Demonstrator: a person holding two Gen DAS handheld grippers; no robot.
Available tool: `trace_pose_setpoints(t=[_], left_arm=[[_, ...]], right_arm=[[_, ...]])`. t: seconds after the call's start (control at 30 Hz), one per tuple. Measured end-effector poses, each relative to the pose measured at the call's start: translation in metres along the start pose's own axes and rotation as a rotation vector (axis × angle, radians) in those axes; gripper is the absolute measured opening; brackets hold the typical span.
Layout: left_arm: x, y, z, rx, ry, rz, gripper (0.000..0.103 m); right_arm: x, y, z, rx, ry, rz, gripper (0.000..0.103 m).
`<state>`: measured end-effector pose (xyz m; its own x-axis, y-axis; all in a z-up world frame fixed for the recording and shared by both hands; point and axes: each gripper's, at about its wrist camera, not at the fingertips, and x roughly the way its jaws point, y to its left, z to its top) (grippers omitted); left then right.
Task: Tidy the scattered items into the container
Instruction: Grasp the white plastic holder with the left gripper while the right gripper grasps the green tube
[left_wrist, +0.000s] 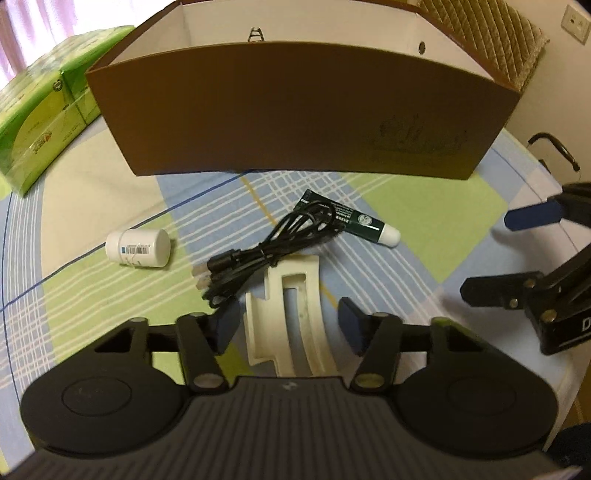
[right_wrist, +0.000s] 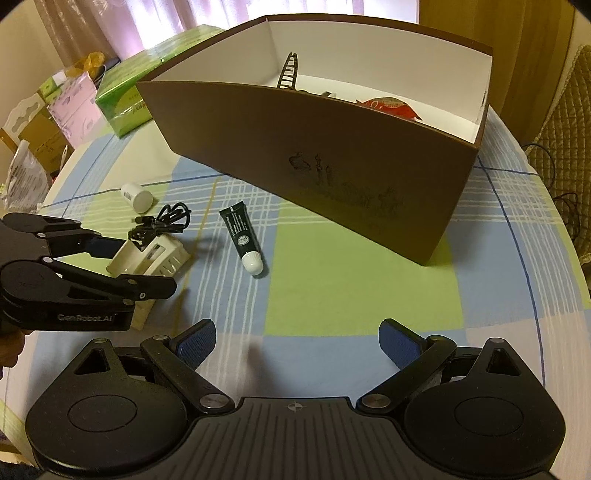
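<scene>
While lowered over the checked cloth of the surface (left_wrist: 406, 240), straddles a cream hair claw clip (left_wrist: 288, 314) with the left hand-held gripper (left_wrist: 288, 326): blue pads (left_wrist: 225, 325) either side of the clip, narrow gaps showing, so open and not yet gripping. Seen from the right wrist view as black fingers flanking the same clip on the left edge. Lies flat, that clip, its far end touching a bundled black USB cable (left_wrist: 266, 243). Just beyond the cable, overlapped by its loop at the crimped end: a dark green tube (left_wrist: 354, 219) with a white cap, flat on the cloth and pointing away from the box. To the left of the cable and apart from it, a white pill bottle (left_wrist: 138, 247) on its side.

Hangs wide open, the right hand-held gripper (right_wrist: 297, 345), with nothing between its pads, only blue and green cloth below, near side of the tube.

Behind all of it, at the far side of the surface: an open-topped brown cardboard box (left_wrist: 295, 110), white inside, faint drawing on the near wall. Inside it, a red packet (right_wrist: 388, 105) and a dark ladder-shaped piece (right_wrist: 290, 70) leaning at the back wall. Left of the box, green cartons (left_wrist: 40, 110), touching the cloth's edge.
</scene>
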<state>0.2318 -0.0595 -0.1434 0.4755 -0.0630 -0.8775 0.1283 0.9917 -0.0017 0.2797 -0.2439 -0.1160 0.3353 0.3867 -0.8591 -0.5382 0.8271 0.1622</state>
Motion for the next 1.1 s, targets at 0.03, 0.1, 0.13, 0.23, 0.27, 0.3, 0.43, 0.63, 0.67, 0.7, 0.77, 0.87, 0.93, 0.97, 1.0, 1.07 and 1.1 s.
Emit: trace_pose_setpoints(t=[0.03, 0.1, 0.13, 0.23, 0.27, 0.3, 0.43, 0.63, 0.67, 0.7, 0.77, 0.87, 0.93, 0.97, 1.0, 1.07, 1.1], left_arm=[[0.001, 0.000, 0.000, 0.002, 0.001, 0.002, 0.038], [0.000, 0.000, -0.002, 0.011, -0.006, -0.001, 0.035], [-0.002, 0.000, -0.003, 0.019, -0.011, -0.003, 0.035], [-0.005, 0.003, -0.009, 0.021, -0.008, -0.010, 0.035], [-0.007, 0.004, -0.013, 0.019, -0.007, -0.008, 0.035], [-0.009, 0.006, -0.016, 0.013, -0.005, -0.002, 0.035], [-0.017, 0.021, -0.026, -0.036, 0.006, 0.043, 0.035], [-0.022, 0.052, -0.029, -0.160, 0.021, 0.132, 0.035], [-0.023, 0.056, -0.029, -0.176, 0.022, 0.139, 0.035], [-0.023, 0.059, -0.029, -0.191, 0.023, 0.145, 0.035], [-0.022, 0.065, -0.029, -0.216, 0.024, 0.149, 0.035], [-0.021, 0.065, -0.028, -0.218, 0.026, 0.157, 0.035], [-0.020, 0.063, -0.028, -0.201, 0.031, 0.165, 0.035], [-0.021, 0.063, -0.028, -0.199, 0.031, 0.165, 0.035], [-0.021, 0.063, -0.028, -0.198, 0.030, 0.165, 0.035], [-0.021, 0.062, -0.028, -0.199, 0.029, 0.163, 0.035], [-0.021, 0.062, -0.028, -0.199, 0.028, 0.161, 0.036]], right_arm=[[0.001, 0.000, 0.001, -0.003, 0.002, 0.002, 0.100], [0.003, 0.001, 0.003, -0.012, 0.005, 0.008, 0.100], [0.004, 0.001, 0.004, -0.016, 0.007, 0.012, 0.100], [0.008, 0.004, 0.007, -0.033, 0.008, 0.026, 0.100], [0.010, 0.005, 0.008, -0.039, 0.007, 0.031, 0.100], [0.011, 0.007, 0.009, -0.045, 0.005, 0.036, 0.100], [0.018, 0.014, 0.014, -0.074, -0.020, 0.056, 0.099], [0.035, 0.026, 0.026, -0.121, -0.061, 0.060, 0.099], [0.038, 0.028, 0.029, -0.125, -0.068, 0.059, 0.099], [0.041, 0.029, 0.032, -0.129, -0.074, 0.058, 0.089], [0.051, 0.030, 0.038, -0.124, -0.063, 0.059, 0.067], [0.064, 0.027, 0.044, -0.092, -0.052, 0.052, 0.066], [0.067, 0.028, 0.046, -0.105, -0.067, 0.043, 0.049], [0.067, 0.029, 0.047, -0.125, -0.073, 0.032, 0.043], [0.068, 0.030, 0.047, -0.148, -0.074, 0.016, 0.033], [0.067, 0.030, 0.047, -0.178, -0.068, -0.008, 0.024], [0.066, 0.029, 0.046, -0.182, -0.063, -0.011, 0.023]])
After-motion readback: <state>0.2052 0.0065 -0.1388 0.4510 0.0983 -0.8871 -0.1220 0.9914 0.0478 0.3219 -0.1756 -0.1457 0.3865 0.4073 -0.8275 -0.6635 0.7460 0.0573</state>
